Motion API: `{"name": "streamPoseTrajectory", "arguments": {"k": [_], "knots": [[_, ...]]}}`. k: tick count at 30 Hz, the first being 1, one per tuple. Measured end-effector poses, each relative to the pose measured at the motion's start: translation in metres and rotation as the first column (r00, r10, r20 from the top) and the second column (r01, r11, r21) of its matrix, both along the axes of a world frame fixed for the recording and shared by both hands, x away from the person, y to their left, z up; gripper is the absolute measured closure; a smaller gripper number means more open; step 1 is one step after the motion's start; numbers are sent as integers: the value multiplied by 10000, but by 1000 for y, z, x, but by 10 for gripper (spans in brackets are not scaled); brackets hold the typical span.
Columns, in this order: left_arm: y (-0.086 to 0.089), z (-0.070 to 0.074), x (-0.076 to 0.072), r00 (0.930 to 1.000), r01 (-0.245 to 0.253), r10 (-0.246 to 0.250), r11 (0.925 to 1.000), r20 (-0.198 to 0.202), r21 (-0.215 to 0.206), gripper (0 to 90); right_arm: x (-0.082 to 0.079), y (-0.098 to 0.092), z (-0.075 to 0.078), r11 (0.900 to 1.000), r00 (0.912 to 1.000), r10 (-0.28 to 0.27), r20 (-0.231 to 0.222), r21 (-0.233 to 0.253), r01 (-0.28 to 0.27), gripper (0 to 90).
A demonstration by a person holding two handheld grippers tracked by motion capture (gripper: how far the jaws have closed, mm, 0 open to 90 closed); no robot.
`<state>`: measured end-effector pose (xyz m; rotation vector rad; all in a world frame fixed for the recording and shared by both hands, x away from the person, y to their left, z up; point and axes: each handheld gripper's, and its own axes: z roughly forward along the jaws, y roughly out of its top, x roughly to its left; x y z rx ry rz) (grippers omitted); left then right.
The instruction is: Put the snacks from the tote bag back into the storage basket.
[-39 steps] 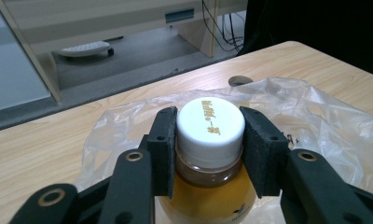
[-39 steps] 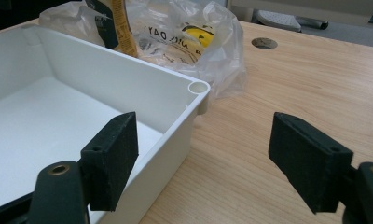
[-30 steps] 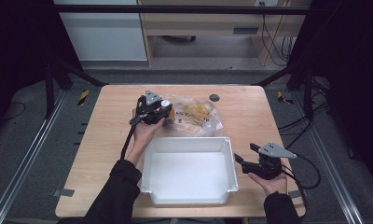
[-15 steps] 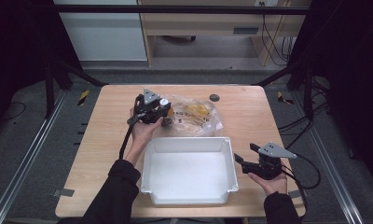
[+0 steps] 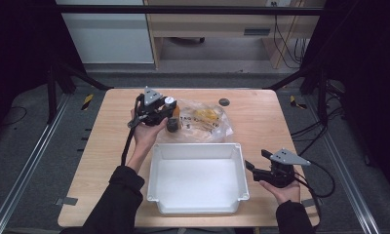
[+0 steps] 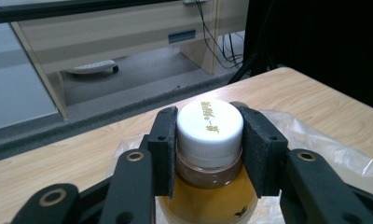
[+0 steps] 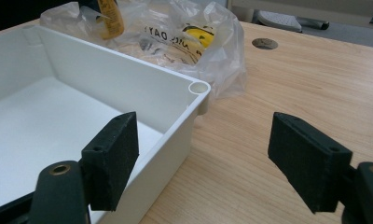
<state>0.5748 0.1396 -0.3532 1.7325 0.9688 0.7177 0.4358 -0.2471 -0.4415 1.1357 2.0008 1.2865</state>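
Wooden tabletop is carrying everything at this moment, ringed by dark floor and a black frame. Starting from the small bottle of amber liquid with its white cap: the left claw is clamping it just under the cap, pads pressing both sides of the neck, and is holding it by the left edge of the crinkled clear plastic bag, a little beyond the far wall of the white bin. Compared with a second ago, the left claw is sitting slightly farther from the person and more upright, so the bottle seems to be lifting out of the bag rather than lying in it; I judge that the pick is made and the carry toward the bin is the step coming up. Yellow packets are remaining inside the bag. The right claw is hanging wide apart and gripping nothing, just beside the bin's right rim, its place unchanged.
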Motion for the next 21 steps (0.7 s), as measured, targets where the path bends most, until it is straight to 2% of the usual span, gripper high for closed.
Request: {"name": "streamPoseTrajectory", "arguments": {"k": [9,21], "knots": [[1,21,-5,9995,-7,15,9997,302,-236,591,0,-1,0,10000,10000,12,59,-26,-12,245],[8,42,-17,9986,81,-50,9983,521,-585,592,0,-1,1,10000,10000,-13,83,35,13,245]]}}
